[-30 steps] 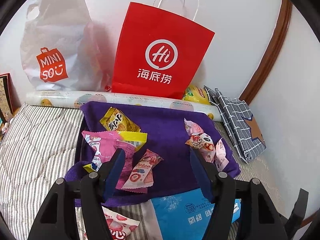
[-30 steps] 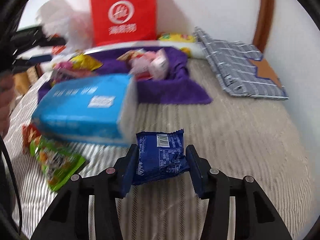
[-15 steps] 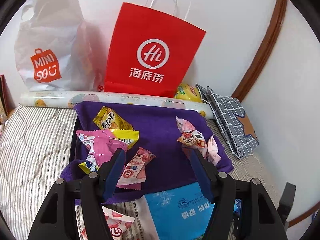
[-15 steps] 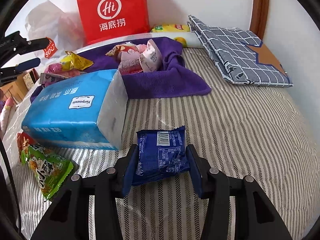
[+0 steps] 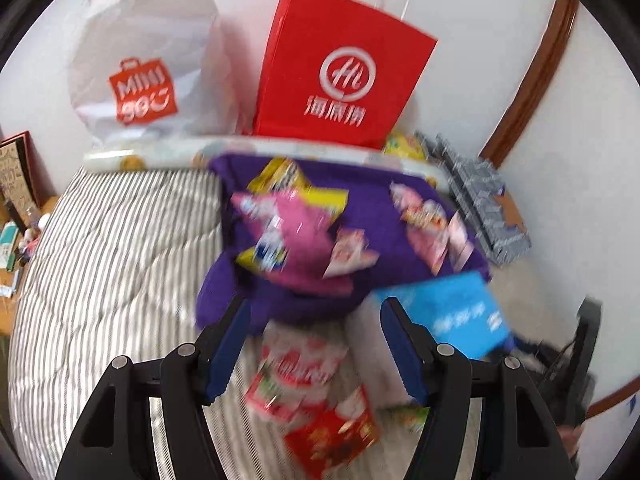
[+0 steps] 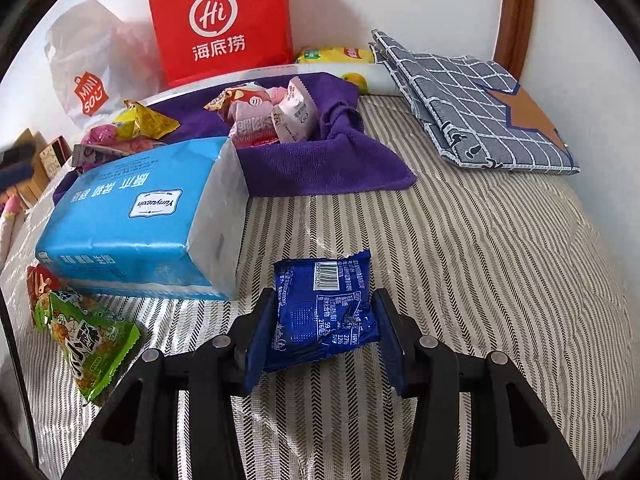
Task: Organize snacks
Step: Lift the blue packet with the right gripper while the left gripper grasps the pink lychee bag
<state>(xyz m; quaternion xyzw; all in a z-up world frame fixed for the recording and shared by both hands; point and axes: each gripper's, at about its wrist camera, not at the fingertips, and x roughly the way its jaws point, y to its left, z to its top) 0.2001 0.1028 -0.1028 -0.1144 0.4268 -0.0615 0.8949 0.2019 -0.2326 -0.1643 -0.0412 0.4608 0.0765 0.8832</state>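
We hold the blue snack packet (image 6: 324,312) pinched in our right gripper (image 6: 325,334) above the striped bedding (image 6: 500,280), left gripper (image 5: 316,344) spread and empty; the slick wrapper may slip out.

The left gripper (image 5: 316,344) is hanging with jaws spread wide over blurred red snack packets (image 5: 304,364) on the striped bed (image 5: 112,248), nothing between its fingers; pink packets (image 5: 296,236) are lying on the purple towel (image 5: 376,208).
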